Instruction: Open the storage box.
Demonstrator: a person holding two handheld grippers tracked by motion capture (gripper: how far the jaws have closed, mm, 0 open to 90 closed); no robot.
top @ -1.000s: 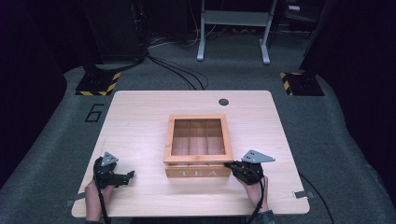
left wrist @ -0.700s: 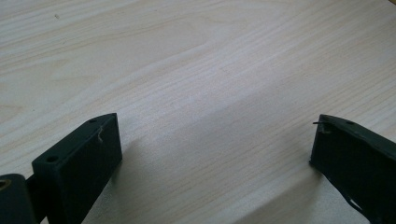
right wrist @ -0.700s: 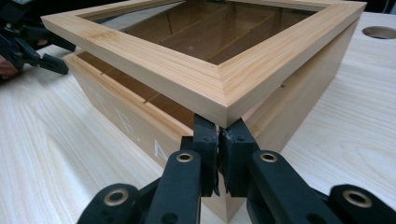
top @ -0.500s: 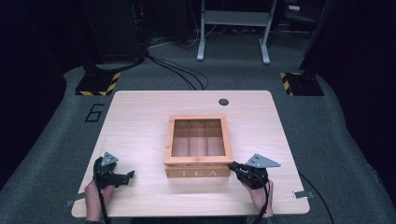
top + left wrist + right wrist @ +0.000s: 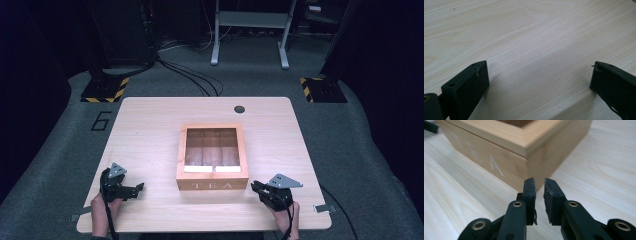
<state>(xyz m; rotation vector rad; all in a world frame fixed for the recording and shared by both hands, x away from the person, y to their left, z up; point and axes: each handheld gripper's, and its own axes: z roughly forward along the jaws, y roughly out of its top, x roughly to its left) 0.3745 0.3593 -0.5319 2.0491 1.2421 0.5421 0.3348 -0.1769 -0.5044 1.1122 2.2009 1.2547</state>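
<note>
- A pale wooden surface (image 5: 150, 130) stands on grey carpet in a dim room, black cables trailing across the floor behind it and a grey metal stand (image 5: 250, 30) at the back.
- The right gripper (image 5: 261, 189), near the front edge of the surface, has its fingers (image 5: 530, 192) drawn close with a narrow gap between them; they have just been opening a little, and nothing sits in the gap.
- In the right gripper view, those fingers point at the near right corner of the tea box (image 5: 506, 152), close to it but not touching.
- The tea box (image 5: 212, 156), a light wooden box with a glass-panelled lid and the word TEA on its front face, sits closed at the middle of the surface, slightly nearer the person's side.
- The left gripper (image 5: 134, 188) rests low over the front left part of the surface, well apart from the box, its fingers (image 5: 466, 85) spread wide over bare wood with nothing between them.
- A person's hands enter from the bottom edge of the high view, one behind each gripper, each with a cable trailing back.
- A small round dark grommet (image 5: 239, 109) is set in the surface near its far edge, beyond the box.
</note>
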